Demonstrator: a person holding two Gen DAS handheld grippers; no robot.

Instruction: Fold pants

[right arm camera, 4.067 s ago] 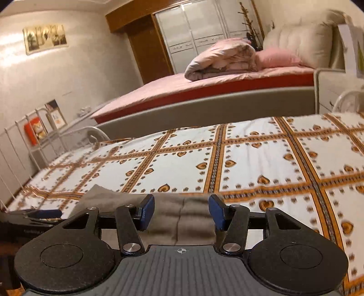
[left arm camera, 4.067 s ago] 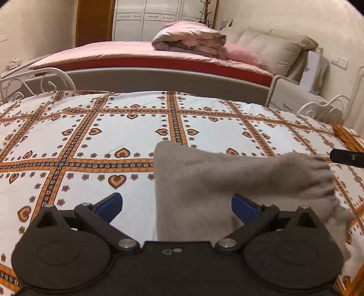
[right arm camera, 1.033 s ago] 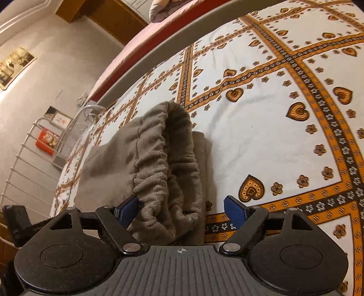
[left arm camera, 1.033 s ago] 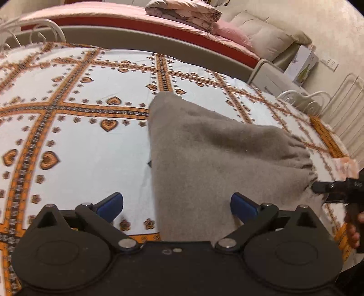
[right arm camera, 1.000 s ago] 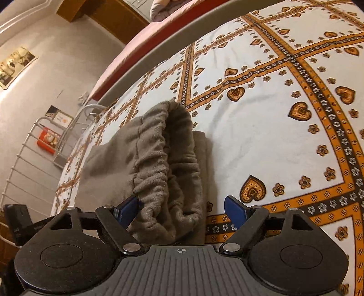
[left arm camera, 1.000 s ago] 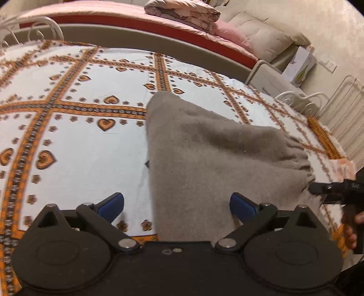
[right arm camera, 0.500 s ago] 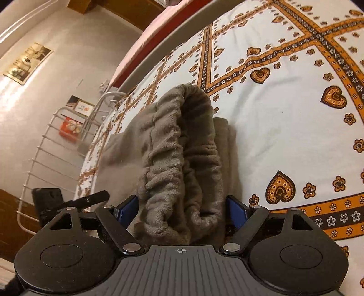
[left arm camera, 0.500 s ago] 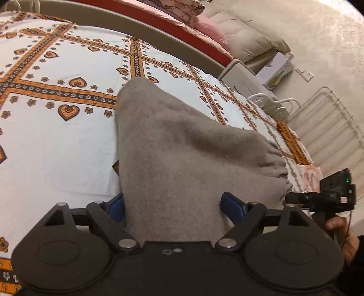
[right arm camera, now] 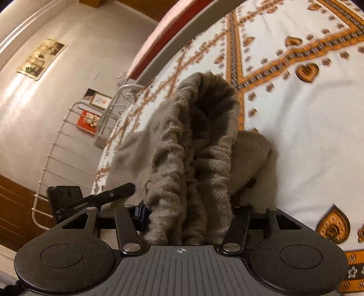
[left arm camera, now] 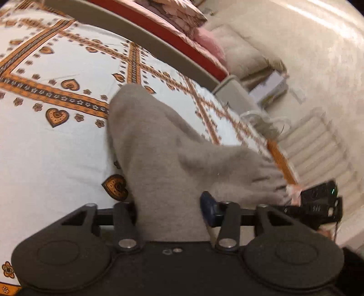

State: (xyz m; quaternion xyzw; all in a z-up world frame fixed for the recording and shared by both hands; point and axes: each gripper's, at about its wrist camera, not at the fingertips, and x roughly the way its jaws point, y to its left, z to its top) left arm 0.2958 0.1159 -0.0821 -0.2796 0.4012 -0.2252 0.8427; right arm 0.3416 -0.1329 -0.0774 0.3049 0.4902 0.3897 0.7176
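Note:
Grey-brown fleece pants lie folded on a white bed sheet with orange heart bands. My left gripper is at the pants' near edge; its jaws are closing and the cloth fills the gap, pressed by both pads. In the right wrist view the gathered elastic waistband of the pants stands bunched and raised. My right gripper holds that waistband, jaws closing, pads against the cloth. Each gripper shows in the other's view: the right gripper beyond the waistband, the left gripper at the lower left.
A white metal rail borders the bed on the waistband side, and a white rail on the other side. Behind a grey footboard stands a second bed with pink bedding. The sheet spreads right of the pants.
Both grippers have pushed forward onto the pants and narrowed their jaws from wide open onto the cloth. The waistband now stands bunched and higher.

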